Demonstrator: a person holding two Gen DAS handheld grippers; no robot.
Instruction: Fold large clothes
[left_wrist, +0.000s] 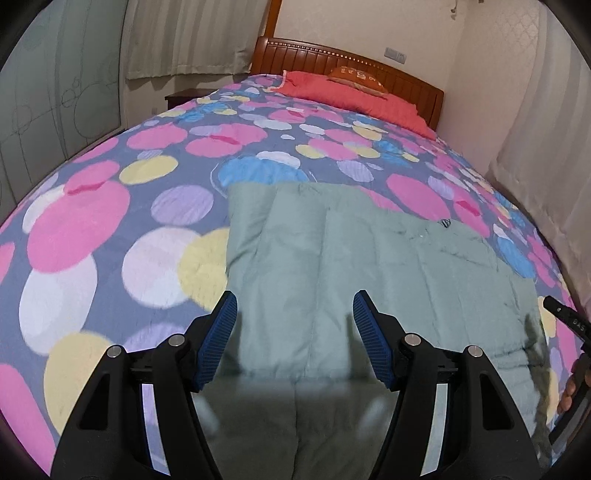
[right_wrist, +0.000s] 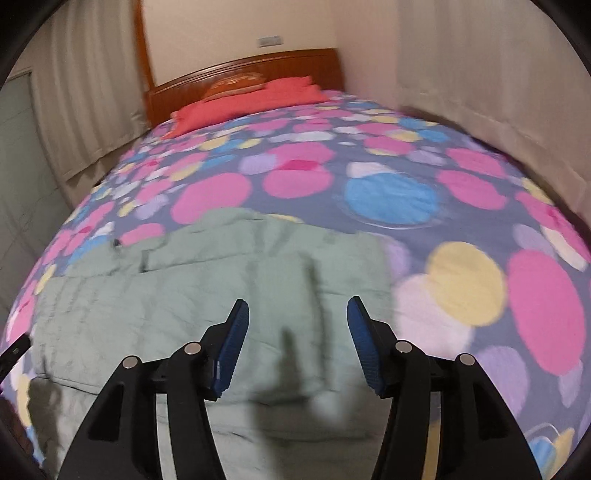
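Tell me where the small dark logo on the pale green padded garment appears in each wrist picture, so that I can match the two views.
Left wrist view: the small dark logo sits right of centre, near the far right edge of the pale green padded garment.
Right wrist view: the logo sits at the left, near the garment's far left corner.
Shared landmark: the red pillow below the wooden headboard.

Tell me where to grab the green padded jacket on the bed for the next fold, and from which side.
Probably take the green jacket by its far edge, which lies flat and straight across the dotted bedspread. Reach over from the near side where both tongs, left and right, hang open above it, pinch the far corners and draw them back toward you.
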